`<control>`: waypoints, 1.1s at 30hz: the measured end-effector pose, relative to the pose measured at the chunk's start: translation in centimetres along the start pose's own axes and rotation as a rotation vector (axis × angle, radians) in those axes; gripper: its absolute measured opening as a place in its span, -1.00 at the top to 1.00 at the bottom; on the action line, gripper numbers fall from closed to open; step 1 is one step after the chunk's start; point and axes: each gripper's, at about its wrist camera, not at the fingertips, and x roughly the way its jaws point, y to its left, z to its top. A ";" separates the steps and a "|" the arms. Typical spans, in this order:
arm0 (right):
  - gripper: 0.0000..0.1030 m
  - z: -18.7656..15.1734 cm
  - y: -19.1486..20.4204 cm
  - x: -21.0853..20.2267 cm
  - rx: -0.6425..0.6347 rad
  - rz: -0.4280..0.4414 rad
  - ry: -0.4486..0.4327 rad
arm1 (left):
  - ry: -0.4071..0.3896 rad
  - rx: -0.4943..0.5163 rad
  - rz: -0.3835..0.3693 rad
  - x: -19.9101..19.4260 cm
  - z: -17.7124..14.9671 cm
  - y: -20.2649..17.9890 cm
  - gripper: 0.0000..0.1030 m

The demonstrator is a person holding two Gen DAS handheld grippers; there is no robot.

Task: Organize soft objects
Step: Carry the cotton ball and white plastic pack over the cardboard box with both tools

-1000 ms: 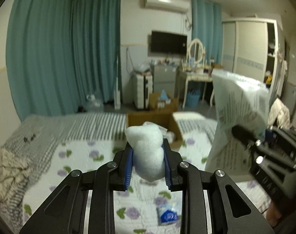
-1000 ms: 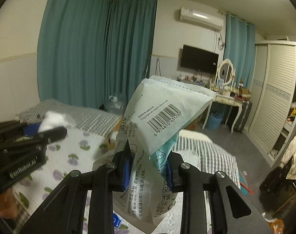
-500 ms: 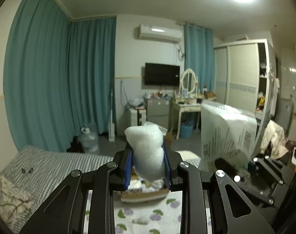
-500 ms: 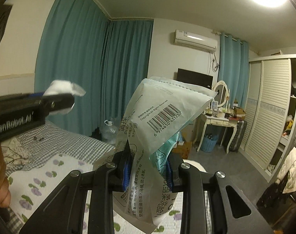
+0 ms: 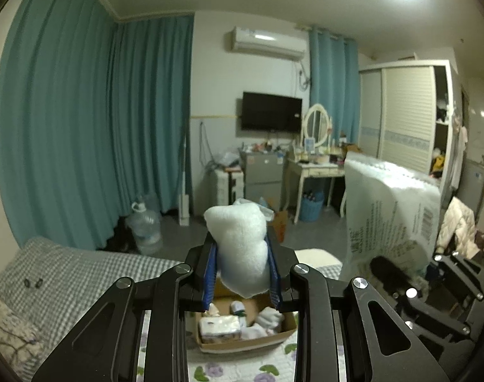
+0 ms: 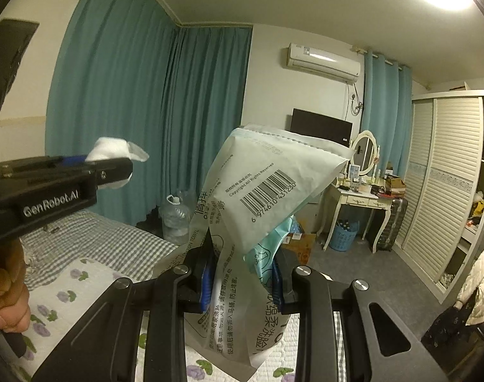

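Observation:
My left gripper (image 5: 242, 283) is shut on a white fluffy wad (image 5: 240, 251) and holds it in the air above an open cardboard box (image 5: 245, 324) on the bed. The box holds a tissue pack and white soft items. My right gripper (image 6: 243, 283) is shut on a pale green plastic pack of cotton towels (image 6: 261, 203) with a barcode. The pack also shows in the left wrist view (image 5: 388, 210), at the right. The left gripper with its wad (image 6: 111, 151) shows at the left of the right wrist view.
A bed with a floral quilt (image 6: 66, 289) and a checked cover (image 5: 66, 270) lies below. Beyond it stand teal curtains (image 5: 82, 127), a water jug (image 5: 144, 229), a dressing table (image 5: 315, 168), a wardrobe (image 5: 404, 117) and a blue basket (image 6: 343, 235).
Both grippers have risen and tilted upward, still shut on their loads. The cardboard box has dropped from behind the wad to below the left fingers.

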 end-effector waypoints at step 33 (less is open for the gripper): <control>0.45 -16.8 3.0 31.7 -0.114 0.084 0.490 | 0.459 -0.026 0.060 27.8 -14.2 2.0 0.49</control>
